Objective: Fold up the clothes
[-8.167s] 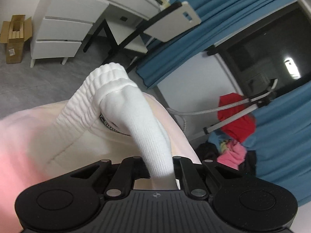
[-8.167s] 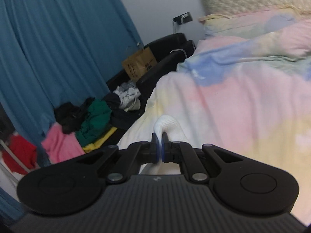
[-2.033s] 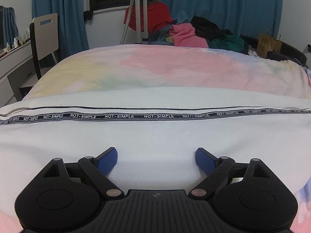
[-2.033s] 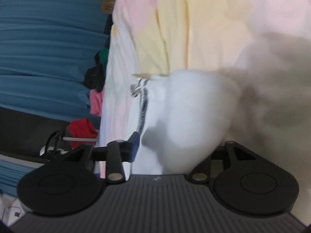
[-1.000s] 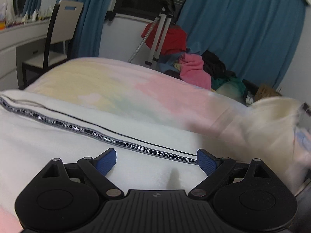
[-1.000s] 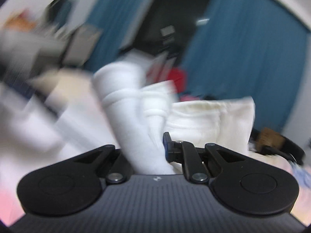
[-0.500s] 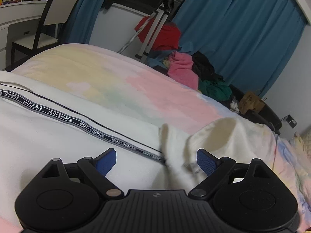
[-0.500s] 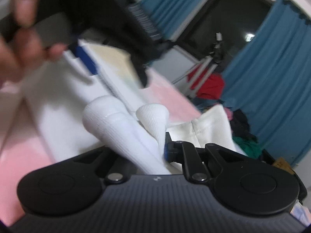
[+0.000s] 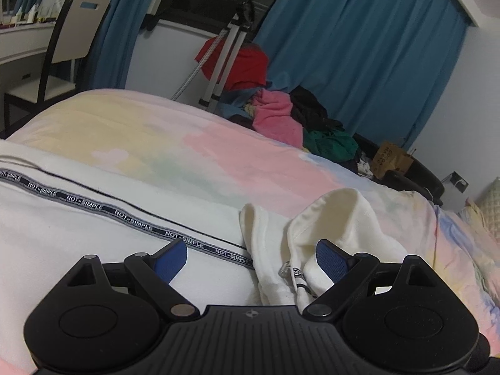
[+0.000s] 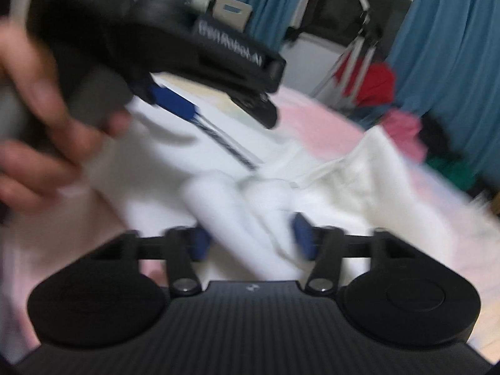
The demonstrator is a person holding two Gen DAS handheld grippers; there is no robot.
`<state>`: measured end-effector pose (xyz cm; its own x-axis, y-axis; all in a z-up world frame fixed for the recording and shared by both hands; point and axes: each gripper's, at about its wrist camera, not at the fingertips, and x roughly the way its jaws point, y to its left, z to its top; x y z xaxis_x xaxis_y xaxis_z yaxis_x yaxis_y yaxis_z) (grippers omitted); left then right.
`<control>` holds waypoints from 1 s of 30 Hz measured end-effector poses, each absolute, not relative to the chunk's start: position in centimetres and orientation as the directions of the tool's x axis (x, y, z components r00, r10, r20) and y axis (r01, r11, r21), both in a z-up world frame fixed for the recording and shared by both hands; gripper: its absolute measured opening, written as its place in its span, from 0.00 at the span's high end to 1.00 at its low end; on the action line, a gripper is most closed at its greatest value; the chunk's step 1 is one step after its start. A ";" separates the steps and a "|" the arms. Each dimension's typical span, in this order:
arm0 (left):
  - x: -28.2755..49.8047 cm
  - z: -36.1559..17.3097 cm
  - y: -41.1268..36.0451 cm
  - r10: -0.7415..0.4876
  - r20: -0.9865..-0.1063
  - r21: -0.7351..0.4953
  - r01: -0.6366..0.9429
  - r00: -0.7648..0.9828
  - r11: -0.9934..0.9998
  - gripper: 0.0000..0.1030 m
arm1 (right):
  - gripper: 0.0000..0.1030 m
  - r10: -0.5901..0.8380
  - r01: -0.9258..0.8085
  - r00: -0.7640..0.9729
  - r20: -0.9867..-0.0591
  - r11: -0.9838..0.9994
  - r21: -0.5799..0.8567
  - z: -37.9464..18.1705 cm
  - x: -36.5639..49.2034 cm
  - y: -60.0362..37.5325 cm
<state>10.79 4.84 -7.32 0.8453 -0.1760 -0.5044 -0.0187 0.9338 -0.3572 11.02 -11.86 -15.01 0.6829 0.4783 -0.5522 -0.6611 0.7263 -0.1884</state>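
Your left tongs (image 9: 251, 257) hang wide open above the white garment (image 9: 78, 237), blue pads (image 9: 331, 257) clear of the cloth. Your right tongs (image 10: 250, 239) are also spread open, with a rolled ribbed cuff (image 10: 231, 215) lying loose between the pads; the view is blurred. The garment lies spread on the bed (image 9: 218, 156), its "NOT-SIMPLE" lettered tape (image 9: 131, 217) running across it, and a cream-lined fold (image 9: 337, 218) is bunched toward the bed's right side. Past the bed's far edge sit a pile of clothes (image 9: 281, 115), a tripod (image 9: 228, 50) and blue curtains (image 9: 359, 47).
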 end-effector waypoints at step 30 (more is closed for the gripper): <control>13.1 -12.1 -2.7 -0.239 -0.547 -0.154 0.184 0.803 0.971 0.66 | 0.30 0.283 -0.096 0.807 -0.519 0.929 0.357 -14.0 18.4 -23.8</control>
<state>13.13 -2.73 -12.15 0.8025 -0.2390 -0.5467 0.1843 0.9708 -0.1538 18.43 -23.83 -14.04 0.8066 0.2827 -0.5191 -0.0962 0.9293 0.3567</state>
